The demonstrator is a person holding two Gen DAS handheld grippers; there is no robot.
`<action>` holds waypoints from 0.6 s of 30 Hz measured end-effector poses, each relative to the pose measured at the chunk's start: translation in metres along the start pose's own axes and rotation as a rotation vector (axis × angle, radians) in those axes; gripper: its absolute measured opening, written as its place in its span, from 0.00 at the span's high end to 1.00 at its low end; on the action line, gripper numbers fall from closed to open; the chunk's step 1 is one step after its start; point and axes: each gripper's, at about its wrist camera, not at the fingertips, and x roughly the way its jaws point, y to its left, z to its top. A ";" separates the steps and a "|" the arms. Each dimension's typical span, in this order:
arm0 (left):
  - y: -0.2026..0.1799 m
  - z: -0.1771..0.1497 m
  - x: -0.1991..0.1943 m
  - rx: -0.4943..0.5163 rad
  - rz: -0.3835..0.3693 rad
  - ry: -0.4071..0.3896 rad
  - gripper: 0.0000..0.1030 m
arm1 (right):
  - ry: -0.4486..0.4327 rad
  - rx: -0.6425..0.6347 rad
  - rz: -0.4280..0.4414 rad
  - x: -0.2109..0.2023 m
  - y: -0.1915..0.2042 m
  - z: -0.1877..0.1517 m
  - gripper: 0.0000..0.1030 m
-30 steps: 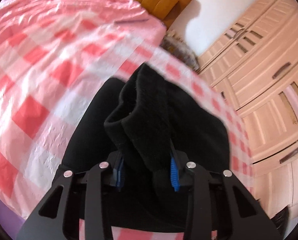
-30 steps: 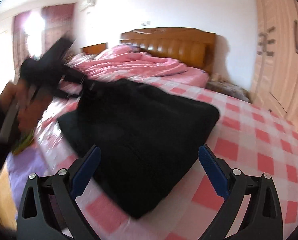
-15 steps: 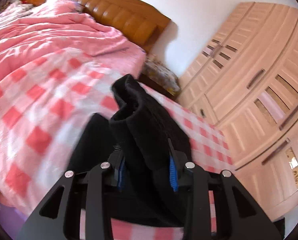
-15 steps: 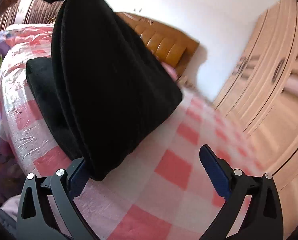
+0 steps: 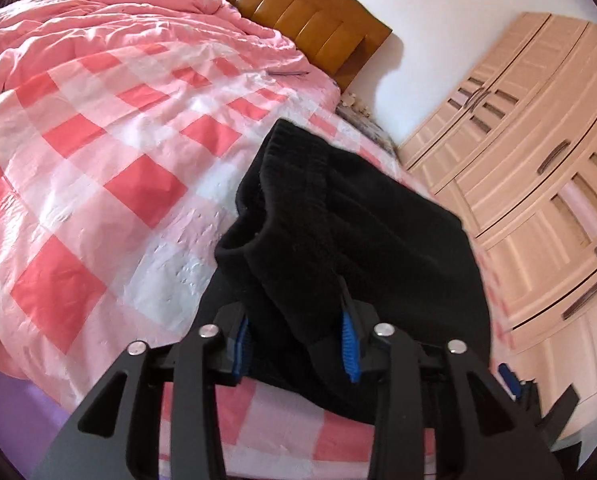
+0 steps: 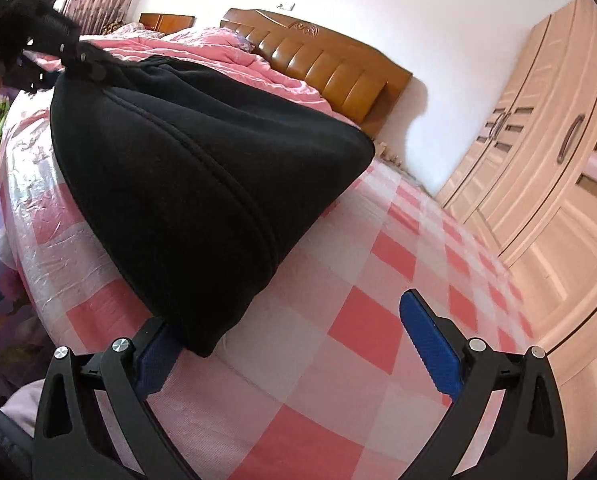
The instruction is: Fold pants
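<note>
Both grippers are seen over a bed (image 5: 98, 184). A thick bunch of black pants (image 5: 338, 240) is clamped between the blue pads (image 5: 349, 354) of the left gripper (image 5: 296, 344), whose jaws are opening. The right gripper (image 6: 294, 344) is spread wide with nothing gripped; a low corner of the pants (image 6: 202, 184) lies against its left pad (image 6: 154, 364). The pants are draped from the far left down onto the checked cover (image 6: 362, 320). A headboard (image 6: 330, 76) and wardrobe (image 6: 546, 168) are seen beyond.
</note>
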 end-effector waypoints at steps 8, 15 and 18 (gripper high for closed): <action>-0.007 0.007 -0.058 0.071 0.264 -0.228 0.08 | -0.045 0.206 0.516 -0.026 -0.064 -0.002 0.05; -0.121 -0.014 -0.043 0.509 0.295 -0.230 0.07 | -0.138 0.395 0.563 0.018 -0.127 0.066 0.05; -0.134 -0.020 0.001 0.559 0.345 -0.168 0.07 | -0.113 0.393 0.621 0.063 -0.128 0.103 0.05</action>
